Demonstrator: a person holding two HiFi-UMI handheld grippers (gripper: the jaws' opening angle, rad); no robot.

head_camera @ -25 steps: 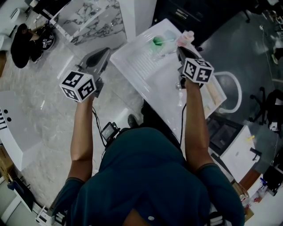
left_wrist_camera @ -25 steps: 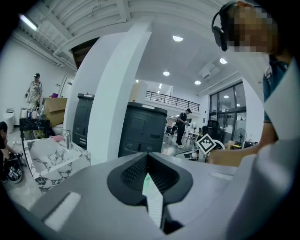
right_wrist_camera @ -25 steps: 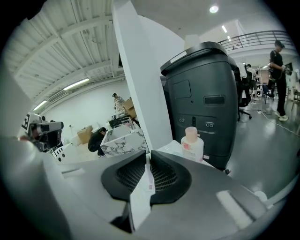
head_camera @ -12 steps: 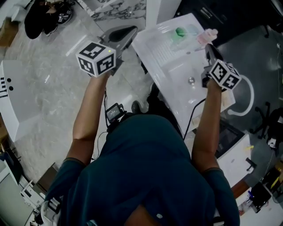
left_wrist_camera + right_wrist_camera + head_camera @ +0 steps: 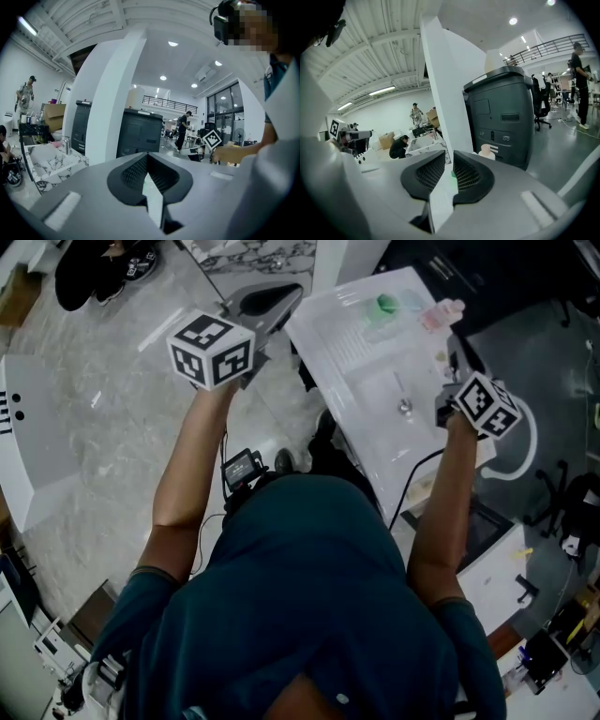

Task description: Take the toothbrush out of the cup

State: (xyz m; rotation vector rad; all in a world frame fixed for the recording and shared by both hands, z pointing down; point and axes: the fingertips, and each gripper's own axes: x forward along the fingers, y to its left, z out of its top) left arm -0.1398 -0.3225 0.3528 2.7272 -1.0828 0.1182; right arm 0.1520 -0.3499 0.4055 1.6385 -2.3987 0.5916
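White sink counter [image 5: 366, 371] with a raised rim; open marble floor [image 5: 112, 427] lies to its left. Left gripper [image 5: 146, 159], jaws together, hovers off that edge. Right gripper [image 5: 449, 157], jaws just opening and empty, hovers near the right edge. Pale pink cup [image 5: 441, 313] stands at the far edge; toothbrush too small to make out.

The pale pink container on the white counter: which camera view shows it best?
The head view: the pale pink container shows whole, at the far end of the white counter. The right gripper view shows only its top above a jaw. The left gripper view does not show it.
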